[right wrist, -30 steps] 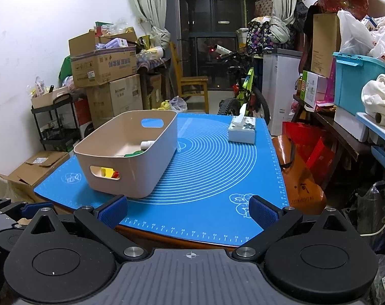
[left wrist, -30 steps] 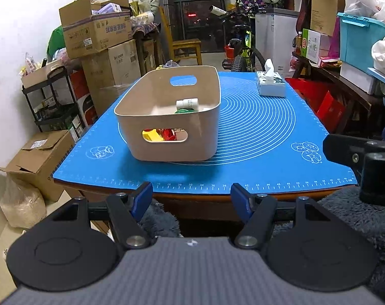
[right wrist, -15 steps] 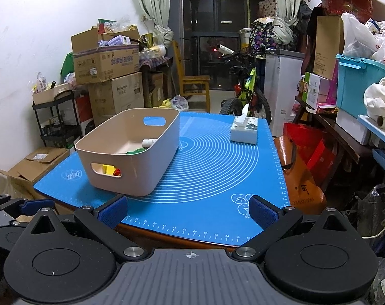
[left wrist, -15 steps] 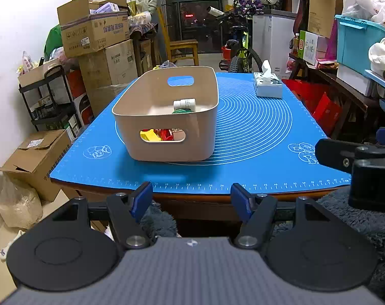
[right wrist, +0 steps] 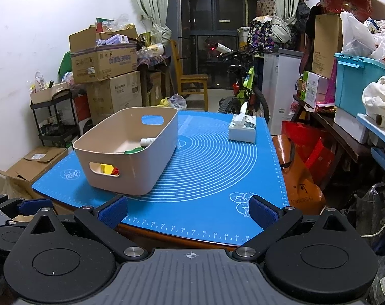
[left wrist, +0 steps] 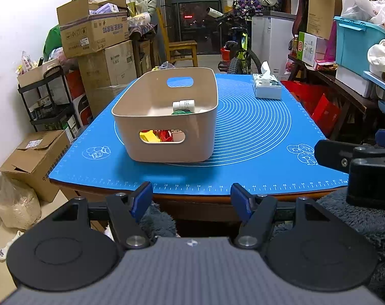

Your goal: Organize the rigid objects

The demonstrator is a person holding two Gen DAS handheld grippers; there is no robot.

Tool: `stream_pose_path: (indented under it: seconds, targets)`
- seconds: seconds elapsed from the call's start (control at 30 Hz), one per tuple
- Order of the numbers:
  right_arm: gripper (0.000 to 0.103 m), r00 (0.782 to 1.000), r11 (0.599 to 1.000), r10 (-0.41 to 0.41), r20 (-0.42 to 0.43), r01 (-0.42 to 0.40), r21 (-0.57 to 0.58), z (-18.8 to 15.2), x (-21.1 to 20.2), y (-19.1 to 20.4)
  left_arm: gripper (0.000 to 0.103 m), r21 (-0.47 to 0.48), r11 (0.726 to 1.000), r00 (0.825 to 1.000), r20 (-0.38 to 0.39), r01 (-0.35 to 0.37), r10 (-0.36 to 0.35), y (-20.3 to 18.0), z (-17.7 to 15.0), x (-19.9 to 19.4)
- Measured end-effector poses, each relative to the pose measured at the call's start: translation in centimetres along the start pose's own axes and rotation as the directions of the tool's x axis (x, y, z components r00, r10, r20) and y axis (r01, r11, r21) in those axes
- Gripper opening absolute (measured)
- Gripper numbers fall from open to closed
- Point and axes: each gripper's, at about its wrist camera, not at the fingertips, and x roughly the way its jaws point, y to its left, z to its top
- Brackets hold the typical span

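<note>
**Cluttered room, both tools held back from the bench**

Cardboard boxes, a bicycle and storage crates crowded the room around a bench covered by a blue mat point(left wrist: 256, 132). Nearest each camera, the tools hung short of the bench's front edge. The left tool point(left wrist: 191, 198) had its blue-padded fingers spread apart with nothing between them, over the wooden rim of the bench. The right tool point(right wrist: 188, 212) was likewise released, its pads wide and empty, just above the mat's ruled near edge; part of its black body showed at the right side of the left wrist view.

Further in, a beige bin point(left wrist: 167, 150) stood on the left half of the mat, touching nothing else. Inside it lay a small white bottle point(left wrist: 183, 105) on its side, a green item beside it, and yellow and red pieces point(left wrist: 156, 136) seen through the near handle slot. The rest of the mat around the bin carried no loose things.

Beyond, near the far right corner of the mat, sat a tissue box point(left wrist: 266, 87), well apart from the bin.
</note>
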Motion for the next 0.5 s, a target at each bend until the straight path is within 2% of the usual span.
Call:
stream_pose_path:
  seconds: [0.5]
  targets:
    - [0.1, 1.0, 1.0, -0.001, -0.005, 0.001, 0.003, 0.0, 0.2, 0.18, 0.069, 0.001, 1.0, 1.0, 0.004, -0.002, 0.002, -0.21, 0.22, -0.05]
